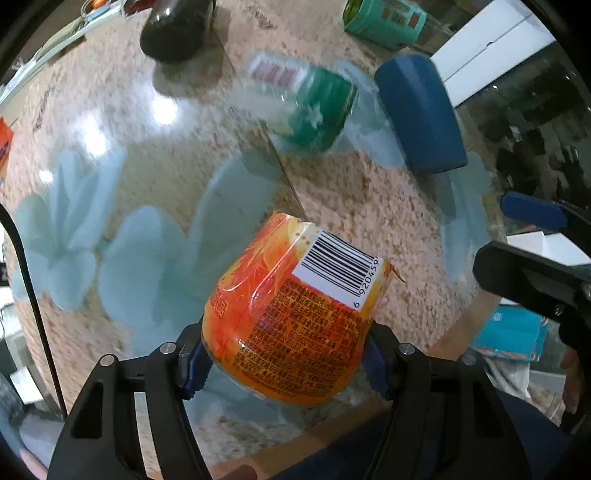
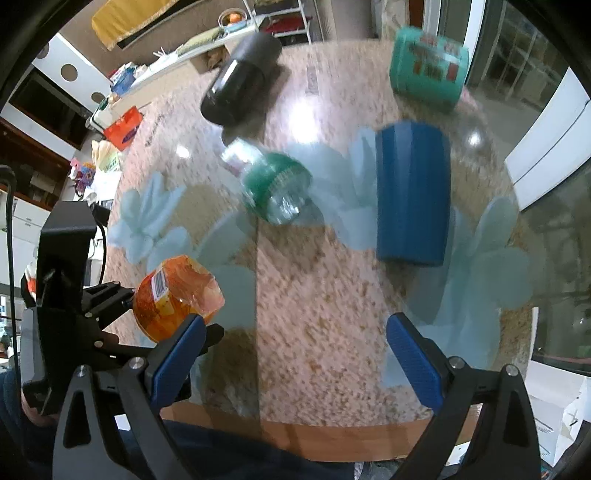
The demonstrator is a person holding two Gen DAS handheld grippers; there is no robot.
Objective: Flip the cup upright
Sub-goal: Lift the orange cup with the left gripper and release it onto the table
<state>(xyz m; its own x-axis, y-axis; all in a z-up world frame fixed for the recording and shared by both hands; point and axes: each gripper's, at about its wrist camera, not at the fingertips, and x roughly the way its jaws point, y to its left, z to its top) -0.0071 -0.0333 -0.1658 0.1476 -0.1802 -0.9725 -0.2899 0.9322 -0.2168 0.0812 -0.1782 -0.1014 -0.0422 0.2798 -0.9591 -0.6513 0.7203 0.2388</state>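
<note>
My left gripper (image 1: 284,363) is shut on an orange plastic-wrapped cup (image 1: 295,317) with a barcode label, held tilted above the table near its front edge. The same cup (image 2: 173,299) and the left gripper (image 2: 122,299) show at the left of the right wrist view. My right gripper (image 2: 295,362) is open and empty above the table's front edge. Its blue pad (image 1: 532,212) shows at the right of the left wrist view. A blue cup (image 1: 421,114) (image 2: 413,195) lies on its side on the table.
On the round speckled glass-topped table (image 2: 314,295) lie a green-labelled clear cup (image 1: 306,107) (image 2: 273,184), a black cup (image 1: 177,29) (image 2: 240,88) and a teal printed cup (image 1: 384,20) (image 2: 428,72). Shelves and clutter stand behind the table at the left.
</note>
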